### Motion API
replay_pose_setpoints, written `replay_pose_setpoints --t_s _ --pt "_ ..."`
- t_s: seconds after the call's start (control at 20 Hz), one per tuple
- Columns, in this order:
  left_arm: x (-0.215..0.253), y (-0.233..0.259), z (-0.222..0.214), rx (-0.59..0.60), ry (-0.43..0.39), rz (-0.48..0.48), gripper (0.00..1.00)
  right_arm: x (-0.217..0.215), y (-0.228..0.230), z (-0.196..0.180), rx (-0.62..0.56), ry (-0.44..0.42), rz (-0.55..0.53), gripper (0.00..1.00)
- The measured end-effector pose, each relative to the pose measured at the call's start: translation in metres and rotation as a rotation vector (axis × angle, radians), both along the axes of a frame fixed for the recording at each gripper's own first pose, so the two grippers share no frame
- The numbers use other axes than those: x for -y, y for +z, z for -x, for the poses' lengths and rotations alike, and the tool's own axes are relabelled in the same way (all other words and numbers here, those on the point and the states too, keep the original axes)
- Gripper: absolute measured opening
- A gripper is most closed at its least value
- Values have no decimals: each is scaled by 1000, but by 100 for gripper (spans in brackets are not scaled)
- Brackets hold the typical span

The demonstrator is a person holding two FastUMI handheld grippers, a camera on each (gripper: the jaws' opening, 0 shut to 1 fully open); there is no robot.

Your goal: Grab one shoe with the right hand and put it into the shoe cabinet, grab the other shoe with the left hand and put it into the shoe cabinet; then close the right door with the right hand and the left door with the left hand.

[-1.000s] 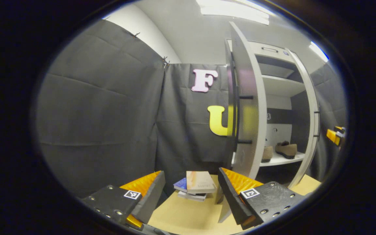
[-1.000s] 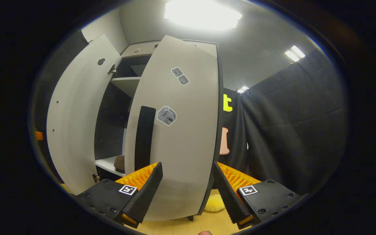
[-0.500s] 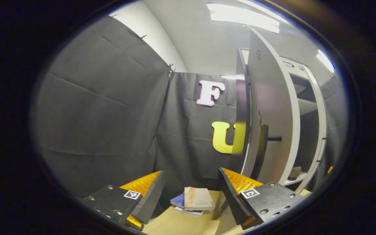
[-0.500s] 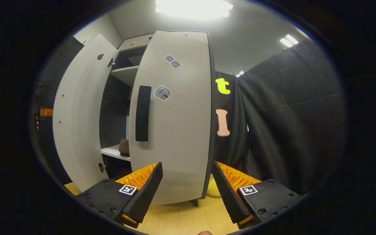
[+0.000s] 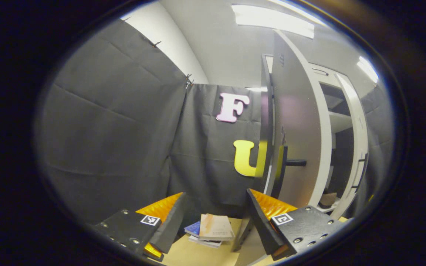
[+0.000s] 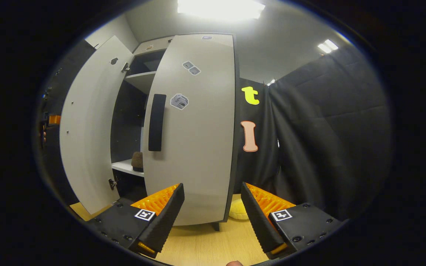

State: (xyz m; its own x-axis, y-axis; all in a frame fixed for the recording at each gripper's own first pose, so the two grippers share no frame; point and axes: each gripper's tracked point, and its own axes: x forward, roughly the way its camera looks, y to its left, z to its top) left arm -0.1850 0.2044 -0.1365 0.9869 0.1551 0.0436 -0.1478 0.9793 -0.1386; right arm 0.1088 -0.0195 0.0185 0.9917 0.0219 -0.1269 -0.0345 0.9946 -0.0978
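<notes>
Shoes sit already inside the shoe cabinet [image 6: 139, 111] — one shoe [image 6: 137, 161] shows at left of centre in the right gripper view, resting on the white shelf [image 6: 126, 167] behind the door edge, and a tan shoe [image 5: 327, 198] peeks out low at the right of the left gripper view. That placement suggests the loading steps are done and the door closing is in hand.

In the right gripper view the right door [image 6: 194, 129] fills the centre, swung most of the way toward shut, its dark vertical handle [image 6: 156, 122] facing the camera. The right tool [image 6: 212, 216] at the bottom has its fingers spread apart and holds nothing; it stands off from the door, not touching. The left door [image 6: 87, 125] stands open at the left of that frame, so the gap between the two doors shows the shelves.

In the left gripper view the left door [image 5: 294, 129] is seen nearly edge-on at right of centre, its handle [image 5: 285, 168] jutting out. The left tool [image 5: 215, 218] at the bottom is also spread and empty — its right finger sits just in front of the door's lower edge, likely placed to push the panel; contact I cannot tell. A stack of books [image 5: 209, 229] lies on the wooden surface [image 5: 194, 253] between the fingers.
</notes>
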Motion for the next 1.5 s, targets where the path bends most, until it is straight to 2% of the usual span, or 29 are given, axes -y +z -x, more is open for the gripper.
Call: replay_pose_setpoints --t_s 0.45,0.5,0.55,0.6,0.75,0.95,1.0,1.05,1.2,1.25,1.5 --pt "70 6 1 28 -129 22 99 -1 0 6 -6 11 -1 98" --pt "78 7 0 30 -139 19 87 2 0 7 -7 5 0 98" --pt "85 7 -2 33 -150 16 98 6 -1 9 -9 -3 -1 98" --pt "92 8 -3 33 -162 14 99 10 0 10 -10 -10 -5 98" --pt "116 8 -8 37 -196 13 92 24 4 12 -9 -39 -9 98" --pt "153 5 -20 38 -241 25 92 42 3 17 -18 -75 -10 97" --pt "163 3 -25 30 -258 25 98 45 3 18 -22 -82 -10 98" --pt "175 1 -32 24 -275 25 87 49 2 19 -24 -89 -7 98" --pt "209 -4 -50 21 -307 4 87 56 1 20 -28 -102 -4 98" --pt "219 -6 -57 22 -310 -3 98 58 -1 21 -32 -102 -6 98" --pt "232 -2 -62 39 -293 -66 96 52 -3 17 -37 -78 -24 98"
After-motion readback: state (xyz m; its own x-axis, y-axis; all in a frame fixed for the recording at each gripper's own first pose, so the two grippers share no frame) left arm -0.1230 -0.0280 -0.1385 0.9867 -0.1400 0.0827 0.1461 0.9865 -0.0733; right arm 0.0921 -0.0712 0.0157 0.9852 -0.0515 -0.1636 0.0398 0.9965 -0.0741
